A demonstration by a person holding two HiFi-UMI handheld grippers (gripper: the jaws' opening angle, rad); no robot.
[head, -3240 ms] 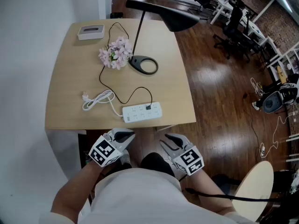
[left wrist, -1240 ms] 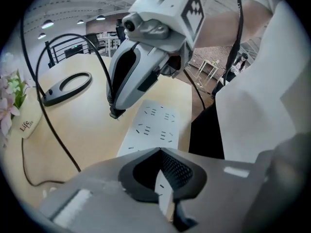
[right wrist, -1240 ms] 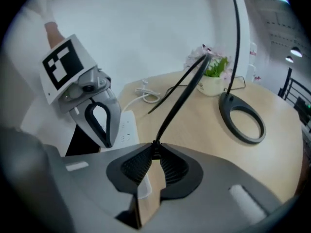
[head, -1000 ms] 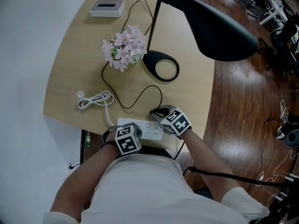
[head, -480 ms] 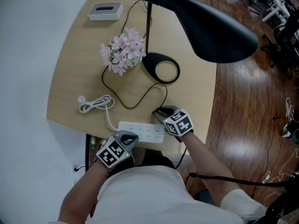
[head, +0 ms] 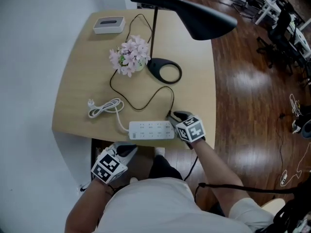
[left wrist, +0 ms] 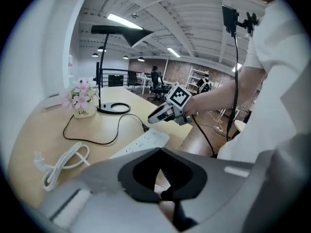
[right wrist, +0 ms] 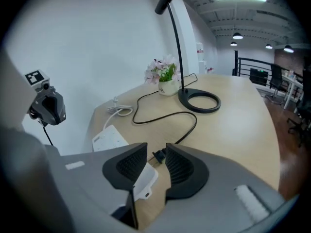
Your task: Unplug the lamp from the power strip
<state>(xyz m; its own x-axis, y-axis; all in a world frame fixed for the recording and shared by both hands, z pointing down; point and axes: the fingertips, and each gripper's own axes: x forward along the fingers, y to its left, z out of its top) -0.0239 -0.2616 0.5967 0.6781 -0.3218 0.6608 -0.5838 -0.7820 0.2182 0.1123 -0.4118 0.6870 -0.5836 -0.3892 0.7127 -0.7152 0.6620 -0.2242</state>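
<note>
The white power strip lies along the table's near edge. The lamp's black cord ends in a small black plug, which rests on the wood at the strip's right end, apart from the sockets. My right gripper is right at that plug, open. In the right gripper view the plug shows in the gap between the jaws. My left gripper hangs below the table edge, shut and empty. The black lamp's ring base stands further back.
A pot of pink flowers stands left of the lamp base. A white box sits at the far left corner. The strip's own white cable lies coiled at the left. The wooden table ends just before the strip.
My left gripper has drawn back from the strip's left part to below the table edge. The right gripper stays at the strip's right end. The view has pulled back.
</note>
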